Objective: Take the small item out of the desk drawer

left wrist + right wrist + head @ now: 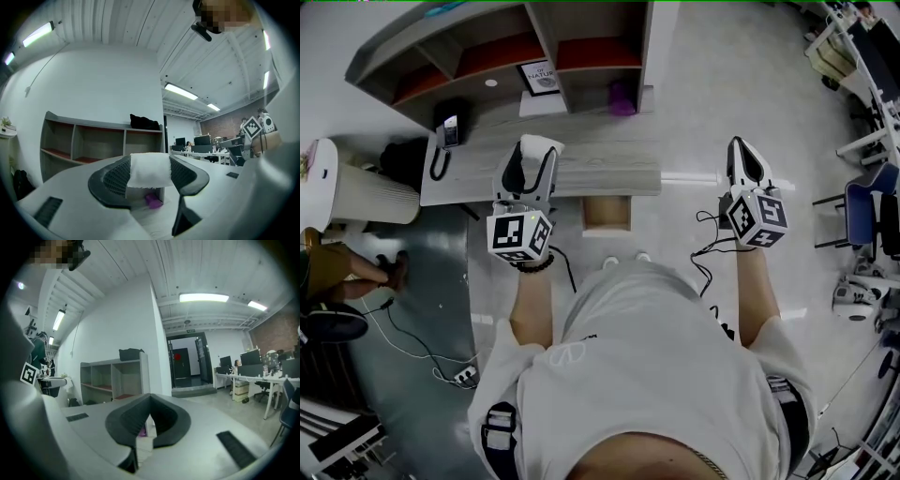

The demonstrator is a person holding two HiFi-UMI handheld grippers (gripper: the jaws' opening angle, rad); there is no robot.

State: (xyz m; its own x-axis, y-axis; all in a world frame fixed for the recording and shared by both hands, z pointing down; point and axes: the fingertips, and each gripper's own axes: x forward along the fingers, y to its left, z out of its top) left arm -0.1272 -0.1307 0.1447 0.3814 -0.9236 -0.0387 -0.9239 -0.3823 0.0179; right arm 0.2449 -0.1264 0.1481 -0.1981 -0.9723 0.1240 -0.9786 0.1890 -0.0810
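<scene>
Jaws of the left gripper (531, 150) pinched the small white item (149, 169) over the desk (609, 167), the open drawer (607, 214) at its five o'clock, while the right gripper (149, 398) was closed and empty.

Open-plan office, viewed from above and at bench level. Pale glossy floor (722, 112), with darker grey strip (422, 281) at left. Centre: grey desk (600, 159) fronting open shelf unit (546, 28) with red-lined compartments, backed by plain white wall (108, 79). Ribbed white ceiling (211, 263) with tube lights (204, 297). Beyond: dark doorway (185, 362), brick wall (281, 331), white workstations (243, 376) with monitors, blue chair (867, 202).
</scene>
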